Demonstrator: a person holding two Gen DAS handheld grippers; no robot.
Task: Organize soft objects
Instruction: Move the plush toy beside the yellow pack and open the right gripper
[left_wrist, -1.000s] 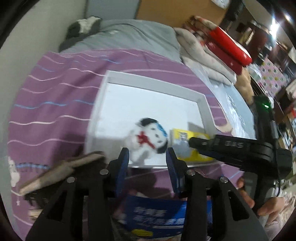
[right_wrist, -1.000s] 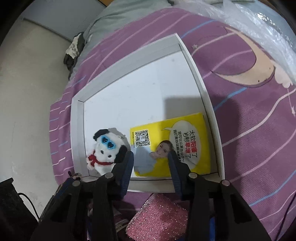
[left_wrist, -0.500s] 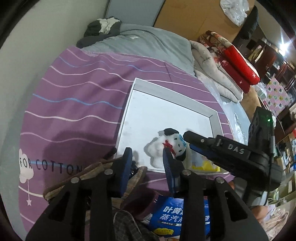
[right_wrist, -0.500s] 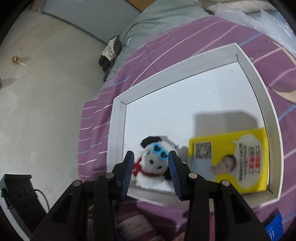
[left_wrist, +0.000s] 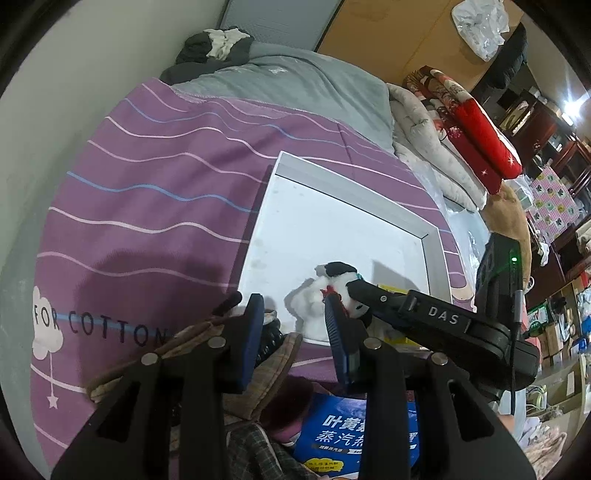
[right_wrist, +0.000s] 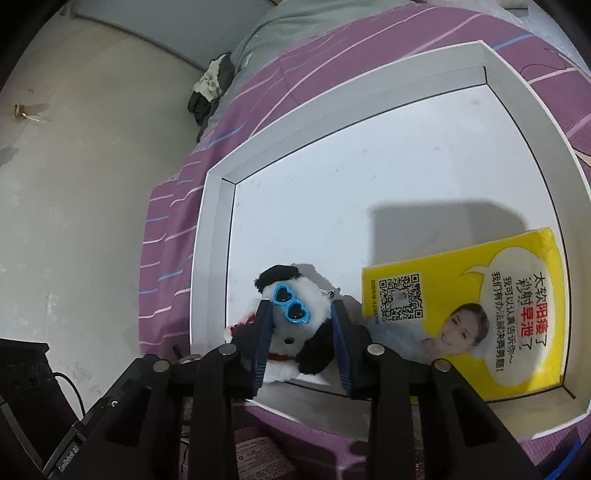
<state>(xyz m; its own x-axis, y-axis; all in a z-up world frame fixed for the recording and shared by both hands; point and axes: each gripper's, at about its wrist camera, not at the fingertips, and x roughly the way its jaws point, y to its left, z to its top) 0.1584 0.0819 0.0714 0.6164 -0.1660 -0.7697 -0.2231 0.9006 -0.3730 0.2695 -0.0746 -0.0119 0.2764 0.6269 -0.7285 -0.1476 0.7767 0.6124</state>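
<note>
At six o'clock inside the white tray (right_wrist: 524, 110), your right gripper (right_wrist: 301, 325) has swung from the yellow packet (right_wrist: 480, 317) to bracket the plush dog (right_wrist: 295, 332), jaws narrow, grip unconfirmed; left gripper (left_wrist: 293, 321) hovers open, empty.

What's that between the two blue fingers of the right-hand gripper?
A small plush dog with blue heart sunglasses. In the right wrist view the right gripper straddles its head inside the white tray, beside a yellow packet.

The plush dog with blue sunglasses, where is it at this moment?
In the right wrist view the plush dog lies in the white tray's near left corner, between the right gripper's fingers, left of the yellow packet.
</note>
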